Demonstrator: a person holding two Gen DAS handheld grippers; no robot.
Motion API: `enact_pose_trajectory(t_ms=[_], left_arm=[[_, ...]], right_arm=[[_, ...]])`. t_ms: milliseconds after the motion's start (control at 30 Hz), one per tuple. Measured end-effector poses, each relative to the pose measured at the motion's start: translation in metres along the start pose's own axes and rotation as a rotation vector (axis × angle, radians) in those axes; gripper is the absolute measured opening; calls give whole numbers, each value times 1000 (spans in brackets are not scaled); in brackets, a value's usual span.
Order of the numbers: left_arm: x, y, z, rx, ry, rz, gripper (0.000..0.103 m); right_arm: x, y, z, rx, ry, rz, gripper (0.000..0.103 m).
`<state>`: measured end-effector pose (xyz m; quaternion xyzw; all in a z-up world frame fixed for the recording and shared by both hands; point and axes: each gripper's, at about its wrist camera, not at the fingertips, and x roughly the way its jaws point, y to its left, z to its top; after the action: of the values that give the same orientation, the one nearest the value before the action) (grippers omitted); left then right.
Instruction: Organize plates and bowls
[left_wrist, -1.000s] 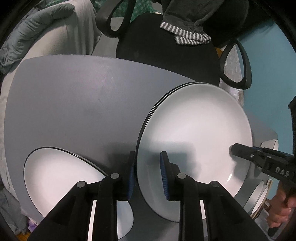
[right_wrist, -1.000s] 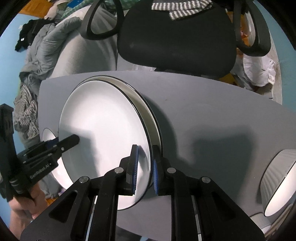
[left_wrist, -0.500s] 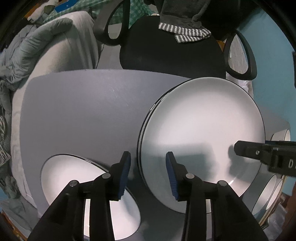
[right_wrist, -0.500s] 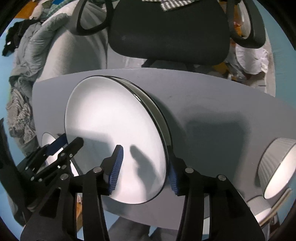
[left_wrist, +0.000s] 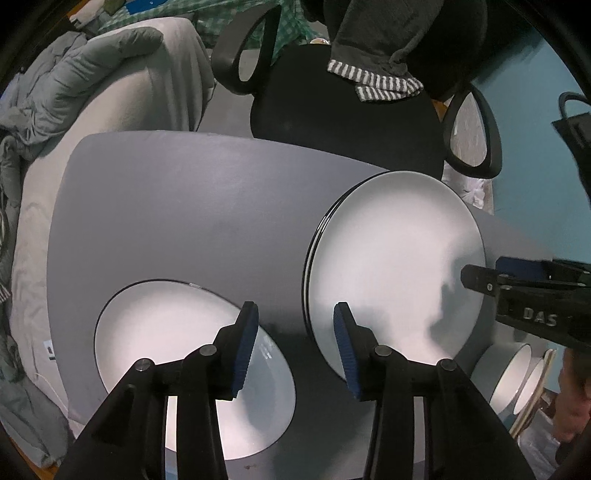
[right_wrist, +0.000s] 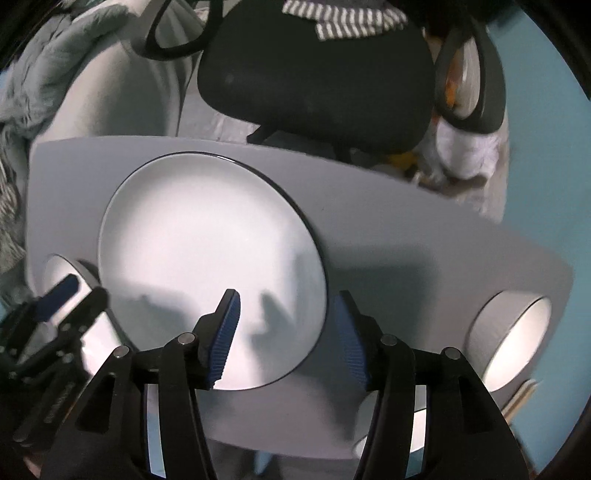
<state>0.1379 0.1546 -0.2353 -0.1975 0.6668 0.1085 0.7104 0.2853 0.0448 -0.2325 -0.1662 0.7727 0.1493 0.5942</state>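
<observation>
A stack of large white plates with dark rims (left_wrist: 399, 266) lies on the grey table (left_wrist: 184, 206); it also shows in the right wrist view (right_wrist: 207, 243). A single white plate (left_wrist: 177, 343) lies at the near left. My left gripper (left_wrist: 295, 347) is open and empty, above the gap between the single plate and the stack. My right gripper (right_wrist: 286, 336) is open and empty over the stack's near right edge; it also shows at the stack's right in the left wrist view (left_wrist: 480, 273). Grey bowls with white insides (right_wrist: 513, 339) sit at the table's right end.
A black office chair (left_wrist: 343, 118) stands behind the table, with striped cloth (left_wrist: 373, 79) over its back. A grey duvet and bed (left_wrist: 92, 85) lie at the far left. Another white dish (right_wrist: 391, 424) is at the near table edge under my right gripper.
Both grippers have opened, letting go of the top plate, which now rests on the stack. Both have pulled back and up from the stack.
</observation>
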Motion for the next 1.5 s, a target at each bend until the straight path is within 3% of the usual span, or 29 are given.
enact_pose_trajectory(t_ms=[100, 267, 633, 800, 967, 1500], left_arm=[[-9, 7, -5, 2, -19, -7, 44], [-22, 28, -16, -20, -44, -20, 50], [-34, 104, -49, -147, -40, -23, 50], [-32, 136, -65, -205, -35, -6, 57], [-23, 161, -80, -276, -19, -7, 57], [7, 199, -103, -456, 19, -71, 58]], right_arm=[[-5, 11, -3, -71, -28, -100, 54], [-17, 22, -10, -160, -75, -182, 56], [-34, 77, -22, -384, -121, -225, 65], [-36, 113, -27, -502, -137, -184, 67], [-37, 151, -30, -601, -164, -123, 67], [-8, 221, -6, -680, -121, 97, 67]])
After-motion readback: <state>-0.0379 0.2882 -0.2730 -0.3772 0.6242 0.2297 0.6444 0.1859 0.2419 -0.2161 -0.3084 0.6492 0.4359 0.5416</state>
